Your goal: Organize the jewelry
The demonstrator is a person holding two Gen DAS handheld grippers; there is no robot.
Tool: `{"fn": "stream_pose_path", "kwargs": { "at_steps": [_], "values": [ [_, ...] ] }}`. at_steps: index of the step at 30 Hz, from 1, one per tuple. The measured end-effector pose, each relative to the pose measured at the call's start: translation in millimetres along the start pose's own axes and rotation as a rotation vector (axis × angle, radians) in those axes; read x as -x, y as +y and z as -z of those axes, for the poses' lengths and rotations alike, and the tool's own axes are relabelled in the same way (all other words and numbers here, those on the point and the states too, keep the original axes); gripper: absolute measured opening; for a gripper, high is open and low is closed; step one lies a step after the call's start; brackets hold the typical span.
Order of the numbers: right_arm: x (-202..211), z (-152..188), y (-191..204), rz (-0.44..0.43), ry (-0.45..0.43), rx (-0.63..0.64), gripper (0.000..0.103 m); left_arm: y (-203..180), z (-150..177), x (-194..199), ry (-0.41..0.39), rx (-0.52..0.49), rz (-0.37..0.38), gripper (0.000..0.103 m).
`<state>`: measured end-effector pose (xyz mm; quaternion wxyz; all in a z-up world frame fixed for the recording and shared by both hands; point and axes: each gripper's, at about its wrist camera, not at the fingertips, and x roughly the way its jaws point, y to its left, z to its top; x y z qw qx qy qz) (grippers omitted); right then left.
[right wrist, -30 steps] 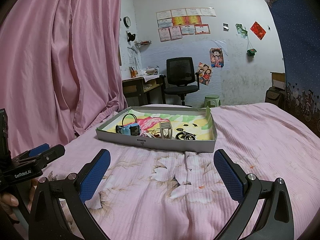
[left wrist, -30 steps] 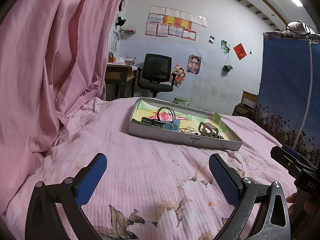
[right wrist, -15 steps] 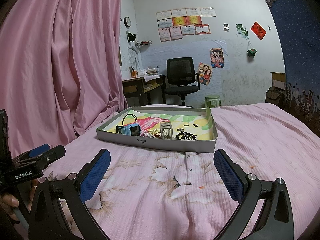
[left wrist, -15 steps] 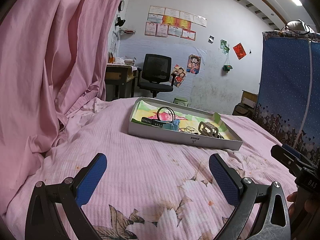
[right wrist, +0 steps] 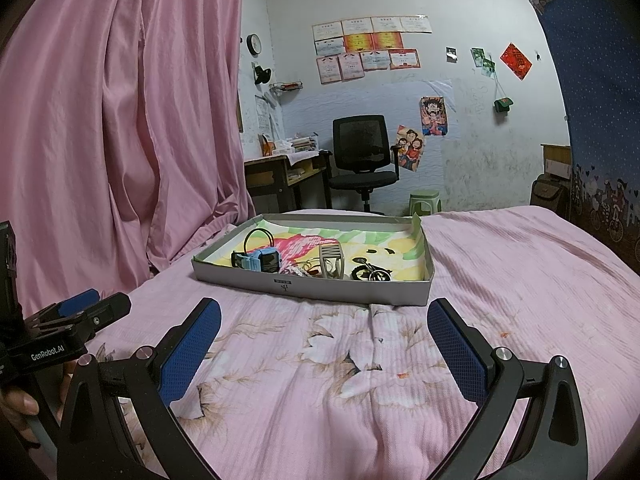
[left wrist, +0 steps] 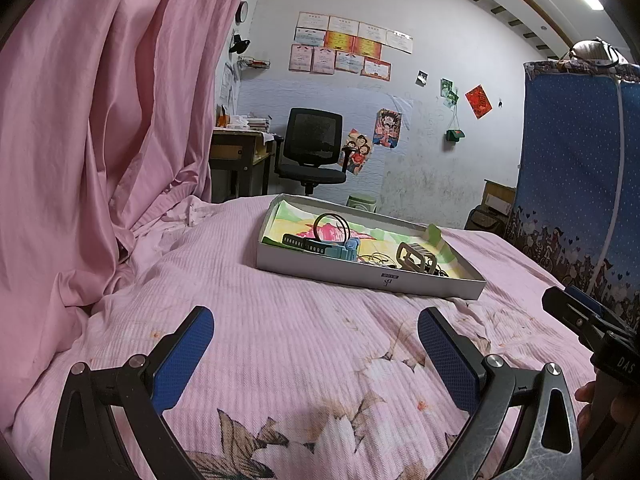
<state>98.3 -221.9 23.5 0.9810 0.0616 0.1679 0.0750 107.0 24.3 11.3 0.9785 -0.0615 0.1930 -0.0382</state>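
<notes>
A shallow grey cardboard tray [left wrist: 372,276] [right wrist: 304,286] lies on the pink bed ahead of both grippers. In it are a blue watch [right wrist: 256,260] [left wrist: 344,249], a dark band hoop [left wrist: 332,226], a beige claw clip [right wrist: 332,260] [left wrist: 416,257], thin tangled jewelry [right wrist: 300,269] and a dark piece [right wrist: 370,272]. My left gripper [left wrist: 316,350] is open and empty, well short of the tray. My right gripper [right wrist: 324,342] is open and empty, just short of the tray's front wall. Each gripper shows at the edge of the other's view.
A pink curtain [left wrist: 100,140] hangs along the left side. A blue patterned cloth wardrobe [left wrist: 580,184] stands at the right. A desk [right wrist: 280,178], a black office chair [right wrist: 362,160] and a green stool [right wrist: 424,202] stand beyond the bed by the wall.
</notes>
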Motion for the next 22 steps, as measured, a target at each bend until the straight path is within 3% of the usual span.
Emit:
{"fn": "stream_pose_path", "kwargs": {
  "at_steps": [22],
  "values": [
    [-0.4,0.7,0.0,-0.001,0.001,0.000,0.102,2.0,-2.3,-2.4,0.000,-0.031,-0.063,0.103]
  ]
}}
